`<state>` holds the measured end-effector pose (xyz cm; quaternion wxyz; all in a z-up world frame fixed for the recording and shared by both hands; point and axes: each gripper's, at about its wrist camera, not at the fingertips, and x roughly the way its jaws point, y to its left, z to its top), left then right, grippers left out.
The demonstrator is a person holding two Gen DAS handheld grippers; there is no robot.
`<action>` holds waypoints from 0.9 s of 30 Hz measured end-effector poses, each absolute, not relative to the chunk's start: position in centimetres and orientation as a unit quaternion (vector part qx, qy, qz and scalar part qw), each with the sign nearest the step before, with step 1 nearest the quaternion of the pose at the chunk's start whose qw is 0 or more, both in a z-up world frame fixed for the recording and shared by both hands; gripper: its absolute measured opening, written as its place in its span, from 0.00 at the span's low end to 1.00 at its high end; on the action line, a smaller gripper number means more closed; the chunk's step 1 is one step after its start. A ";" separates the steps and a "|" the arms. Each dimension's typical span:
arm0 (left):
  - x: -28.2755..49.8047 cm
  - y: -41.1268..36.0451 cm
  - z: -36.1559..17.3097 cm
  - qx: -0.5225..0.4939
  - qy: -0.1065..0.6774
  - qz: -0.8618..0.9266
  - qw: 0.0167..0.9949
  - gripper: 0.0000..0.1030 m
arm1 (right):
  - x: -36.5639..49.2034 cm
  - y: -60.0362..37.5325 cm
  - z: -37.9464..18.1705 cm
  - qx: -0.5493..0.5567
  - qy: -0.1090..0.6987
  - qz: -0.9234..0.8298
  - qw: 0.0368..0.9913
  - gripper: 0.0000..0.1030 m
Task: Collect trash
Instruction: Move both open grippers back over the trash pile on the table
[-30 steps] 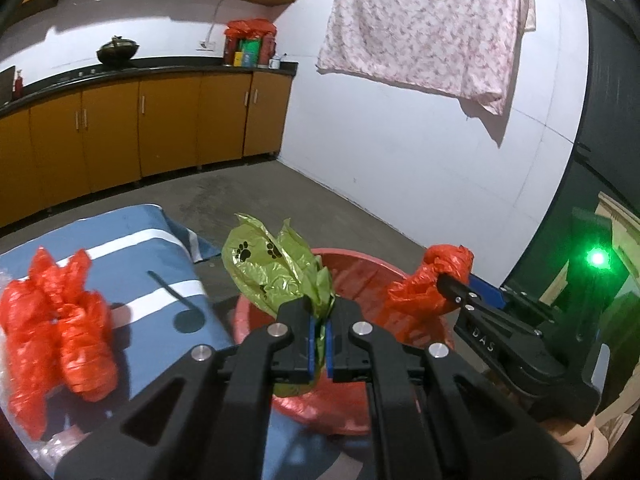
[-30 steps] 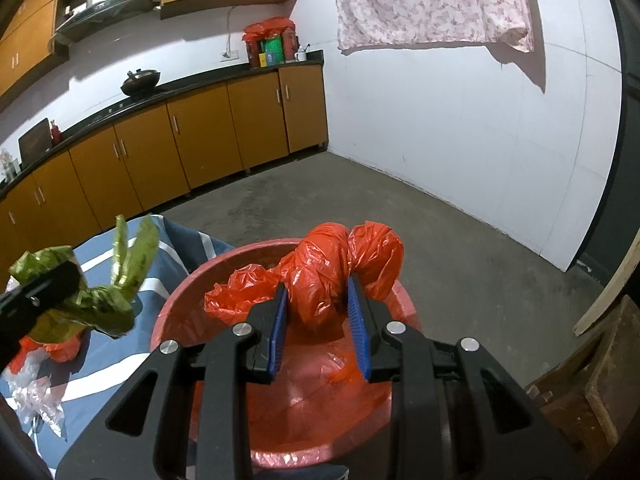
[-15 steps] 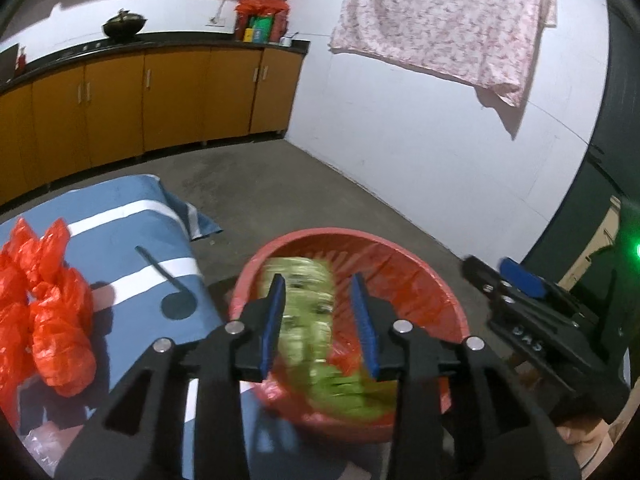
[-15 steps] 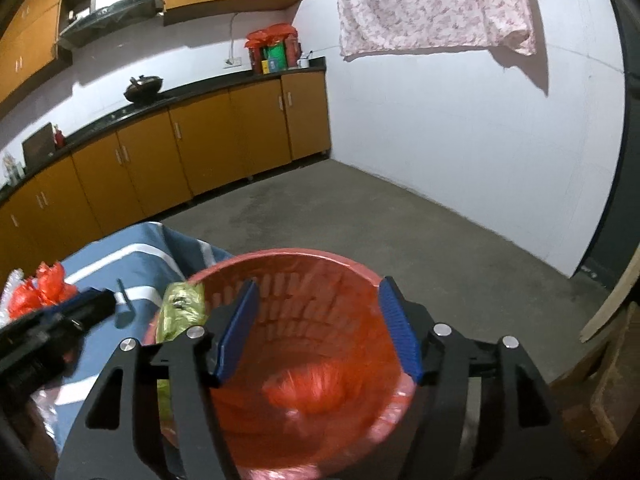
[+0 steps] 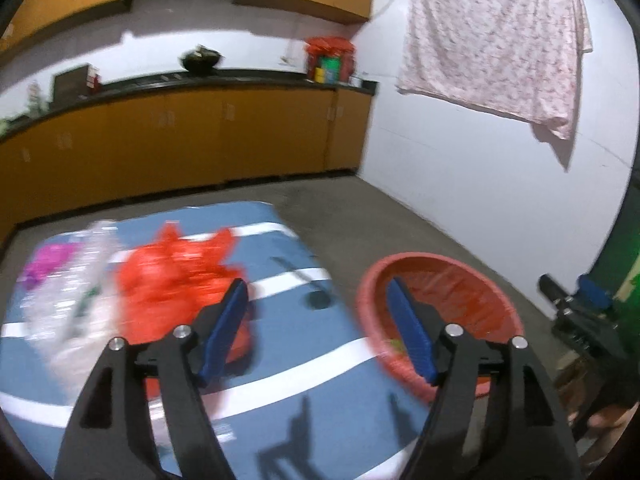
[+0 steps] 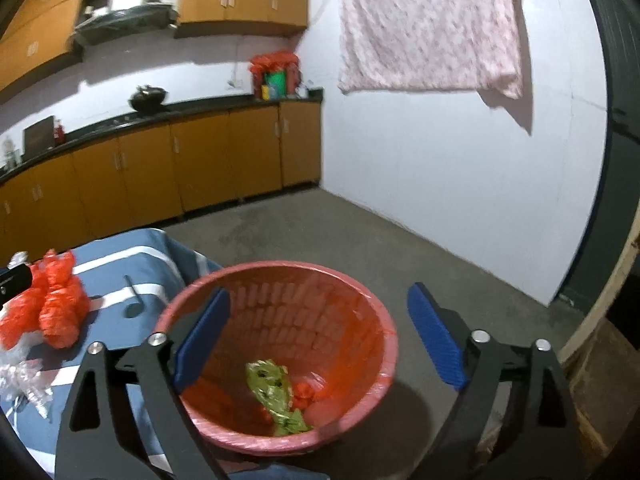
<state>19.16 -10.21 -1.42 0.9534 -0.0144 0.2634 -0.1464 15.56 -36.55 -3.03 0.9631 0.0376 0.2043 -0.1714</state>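
A red basket (image 6: 372,320) stands on the floor beside a blue striped cloth (image 6: 120,264). A green bag (image 6: 276,392) and a red bag (image 6: 306,392) lie at its bottom. My right gripper (image 6: 316,336) is open and empty above the basket. My left gripper (image 5: 316,320) is open and empty over the cloth (image 5: 280,364), between the basket (image 5: 492,304) and a red plastic bag (image 5: 172,276). That red bag (image 6: 56,312) also shows in the right wrist view. Clear plastic wrap (image 5: 76,296) and a purple piece (image 5: 48,260) lie further left.
Orange kitchen cabinets (image 6: 180,168) line the far wall. A pink cloth (image 6: 432,28) hangs on the white wall. Wooden pieces (image 6: 592,360) stand at the right. The right gripper (image 5: 580,312) shows at the right edge of the left wrist view.
Both grippers opened and dropped the green and red bags into the basket. My left gripper has swung left toward the trash on the cloth.
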 end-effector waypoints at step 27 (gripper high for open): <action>7.7 15.9 -6.4 -0.068 0.306 0.155 0.937 0.86 | 18.4 -8.7 -9.4 -0.039 0.332 0.151 0.930 0.88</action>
